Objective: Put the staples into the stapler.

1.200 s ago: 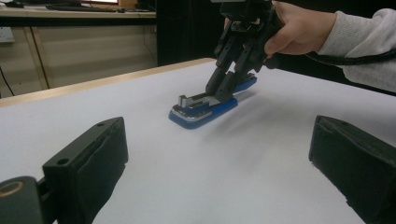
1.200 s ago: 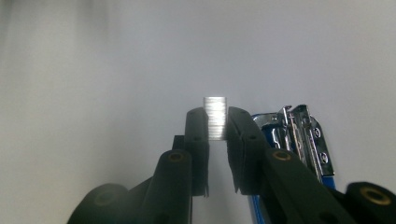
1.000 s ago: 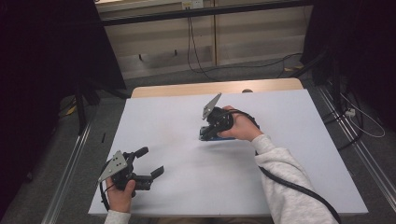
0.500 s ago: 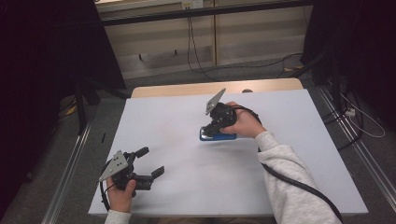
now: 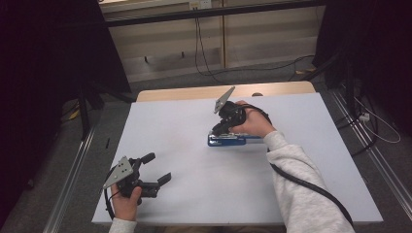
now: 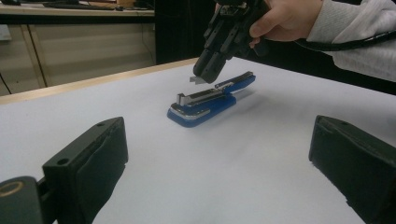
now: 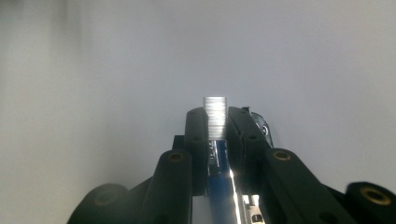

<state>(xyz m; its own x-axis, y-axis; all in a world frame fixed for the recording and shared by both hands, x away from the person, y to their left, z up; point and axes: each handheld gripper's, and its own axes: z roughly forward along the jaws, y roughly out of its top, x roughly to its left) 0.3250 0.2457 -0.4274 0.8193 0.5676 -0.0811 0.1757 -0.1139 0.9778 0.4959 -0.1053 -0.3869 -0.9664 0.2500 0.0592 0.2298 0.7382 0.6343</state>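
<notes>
Pinching a small silvery strip of staples [image 7: 215, 116] between its two black jaws, the right tool [image 6: 205, 77] hangs just above the blue stapler [image 6: 211, 100] and tilts down toward it — in the left gripper view the strip [image 6: 198, 80] juts from the jaw tips as a pale metal tab, clear of the stapler below. In the right gripper view the jaws stand nearly together with the ribbed strip upright between their pads, and the stapler's blue body and bright metal channel run underneath them toward the bottom edge.

The stapler [image 5: 232, 140] lies flat on the white tabletop [image 5: 194, 194], a little right of its middle in the high view. Its metal magazine shows along the top, with one upturned end nearest the left tool's camera. The right hand [image 5: 252, 124] wraps the tool's body [image 5: 228, 119] from behind, a grey sleeve [image 5: 301, 194] and a black cable [image 5: 311, 187] trailing back toward the near edge.

The left tool [image 5: 158, 168] rests low near the front left corner of the tabletop, well apart from the stapler — its jaws gape wide with nothing but bare white surface between them, and the left hand [image 5: 127, 199] holds it from below. Beyond the far edge of the tabletop run pale wall panels [image 5: 272, 34] and loose cables on the floor [image 5: 233, 73].
</notes>
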